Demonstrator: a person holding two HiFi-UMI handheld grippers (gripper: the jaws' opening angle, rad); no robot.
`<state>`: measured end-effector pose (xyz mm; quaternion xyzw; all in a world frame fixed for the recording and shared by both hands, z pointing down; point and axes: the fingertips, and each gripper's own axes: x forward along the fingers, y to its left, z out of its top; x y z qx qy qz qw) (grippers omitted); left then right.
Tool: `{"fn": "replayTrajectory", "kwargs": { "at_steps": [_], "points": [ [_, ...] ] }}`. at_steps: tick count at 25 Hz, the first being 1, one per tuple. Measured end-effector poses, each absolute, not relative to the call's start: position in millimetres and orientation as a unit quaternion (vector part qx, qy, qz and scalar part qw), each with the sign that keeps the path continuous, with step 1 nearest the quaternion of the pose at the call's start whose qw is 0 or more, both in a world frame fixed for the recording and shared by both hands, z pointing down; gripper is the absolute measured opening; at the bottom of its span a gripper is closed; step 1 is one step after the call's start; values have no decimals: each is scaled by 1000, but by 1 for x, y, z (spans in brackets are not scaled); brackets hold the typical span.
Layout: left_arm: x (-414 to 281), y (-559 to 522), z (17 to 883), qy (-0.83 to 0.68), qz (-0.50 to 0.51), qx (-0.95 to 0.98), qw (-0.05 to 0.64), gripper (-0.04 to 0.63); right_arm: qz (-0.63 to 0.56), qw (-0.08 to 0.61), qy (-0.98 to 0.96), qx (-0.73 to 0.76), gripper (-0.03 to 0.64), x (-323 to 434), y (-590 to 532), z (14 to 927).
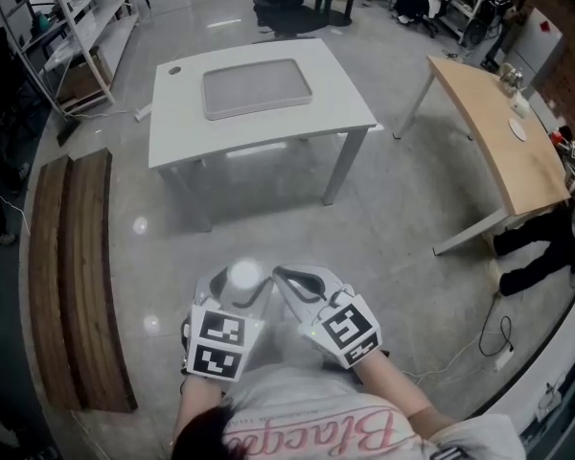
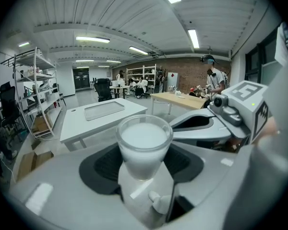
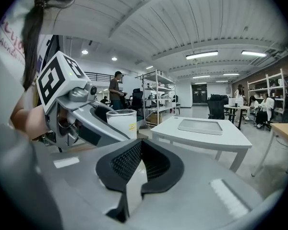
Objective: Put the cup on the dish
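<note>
A white cup (image 1: 243, 277) sits upright between the jaws of my left gripper (image 1: 241, 287), which is shut on it, low in the head view close to the person's body. In the left gripper view the cup (image 2: 144, 145) fills the middle, clamped by the black pads (image 2: 105, 164). My right gripper (image 1: 293, 279) is just to its right, shut, nothing in it; its pads (image 3: 153, 164) meet in the right gripper view. The dish, a grey rectangular tray (image 1: 257, 88), lies on a white table (image 1: 177, 127) some way ahead across the floor.
A wooden table (image 1: 498, 137) stands at the right, with small items at its far end. Long wooden boards (image 1: 72, 266) lie on the floor at the left. Shelving (image 1: 67, 12) is at the back left, an office chair (image 1: 280, 3) behind the white table.
</note>
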<state>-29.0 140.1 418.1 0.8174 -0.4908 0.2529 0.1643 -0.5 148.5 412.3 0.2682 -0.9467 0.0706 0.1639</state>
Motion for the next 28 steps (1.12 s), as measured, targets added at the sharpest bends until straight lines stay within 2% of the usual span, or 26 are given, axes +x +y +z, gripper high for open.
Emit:
{"fn": "replayTrajectory", "kwargs": {
  "at_steps": [15, 28],
  "points": [
    [-15, 46, 408, -515, 248, 805, 157, 258, 43, 175, -954, 238, 2, 14, 54, 405],
    [-17, 21, 409, -532, 243, 795, 159, 258, 31, 191, -955, 224, 2, 19, 32, 414]
  ]
}}
